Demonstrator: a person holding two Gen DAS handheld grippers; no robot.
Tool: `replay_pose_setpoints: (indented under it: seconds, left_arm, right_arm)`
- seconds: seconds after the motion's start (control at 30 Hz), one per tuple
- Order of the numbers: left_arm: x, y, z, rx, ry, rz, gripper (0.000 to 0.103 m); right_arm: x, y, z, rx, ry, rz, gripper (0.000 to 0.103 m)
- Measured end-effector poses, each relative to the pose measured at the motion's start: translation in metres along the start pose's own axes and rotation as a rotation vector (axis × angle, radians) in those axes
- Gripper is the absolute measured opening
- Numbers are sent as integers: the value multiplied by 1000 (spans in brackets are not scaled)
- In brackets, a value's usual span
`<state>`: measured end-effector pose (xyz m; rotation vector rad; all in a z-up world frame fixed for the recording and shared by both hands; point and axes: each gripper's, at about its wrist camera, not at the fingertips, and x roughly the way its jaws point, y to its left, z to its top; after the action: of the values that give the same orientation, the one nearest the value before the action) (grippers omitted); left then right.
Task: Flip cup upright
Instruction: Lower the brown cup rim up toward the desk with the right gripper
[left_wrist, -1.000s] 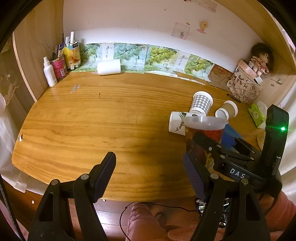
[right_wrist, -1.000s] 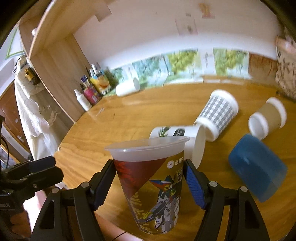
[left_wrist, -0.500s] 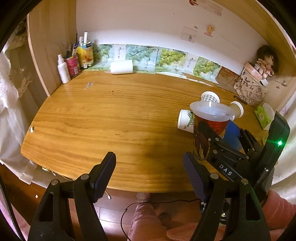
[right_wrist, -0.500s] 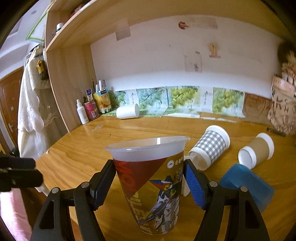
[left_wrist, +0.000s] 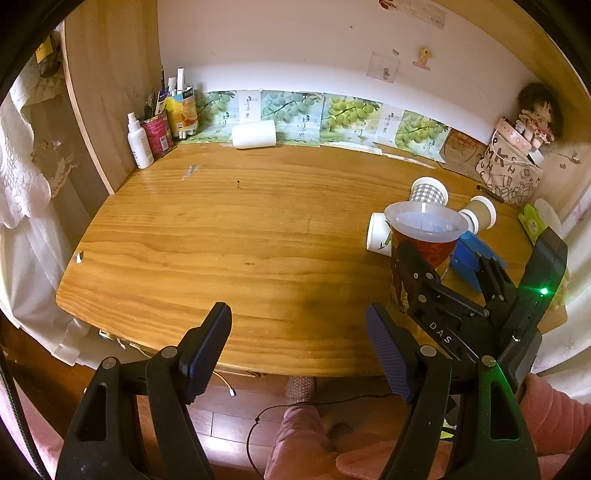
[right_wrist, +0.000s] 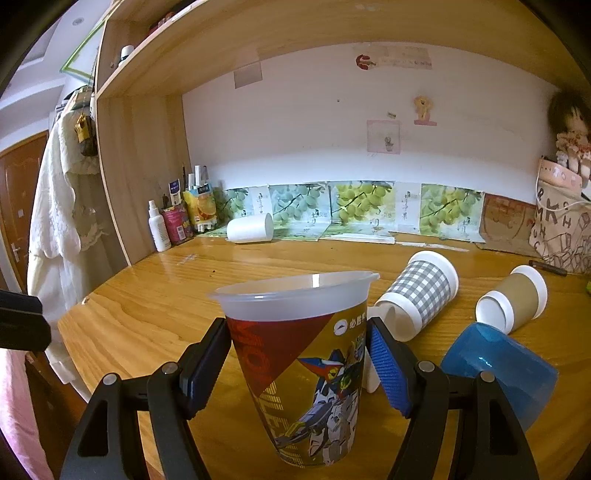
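Observation:
A plastic cup (right_wrist: 306, 387) with a red and gold robot print stands upright, mouth up, between the pads of my right gripper (right_wrist: 297, 354), which is shut on its sides. The left wrist view shows the same cup (left_wrist: 424, 236) and right gripper (left_wrist: 445, 258) at the table's front right. The cup's base is low over the wood; whether it touches I cannot tell. My left gripper (left_wrist: 299, 343) hangs open over the table's front edge with nothing between its fingers.
Behind the held cup lie a grey check cup (right_wrist: 421, 291), a brown cup (right_wrist: 517, 299), a blue cup (right_wrist: 502, 362) and a white leaf-print cup (left_wrist: 378, 236). A white cup (right_wrist: 251, 228) lies at the back wall beside bottles (right_wrist: 159, 229). A printed bag (right_wrist: 561, 229) stands far right.
My right gripper has rolled level with the cup in it, so the cup now stands straight, and it has sunk a little. The left gripper has tilted slightly.

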<state>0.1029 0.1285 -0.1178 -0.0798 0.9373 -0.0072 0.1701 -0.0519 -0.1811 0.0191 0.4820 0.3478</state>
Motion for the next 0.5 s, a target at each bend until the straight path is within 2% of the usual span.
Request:
replay_pose_setpoints:
  seconds: [0.5]
  left_arm:
    - [-1,-8,-2,21,3,-8,78]
  right_arm:
    - [-8,-1,-6,-21,0,15,76]
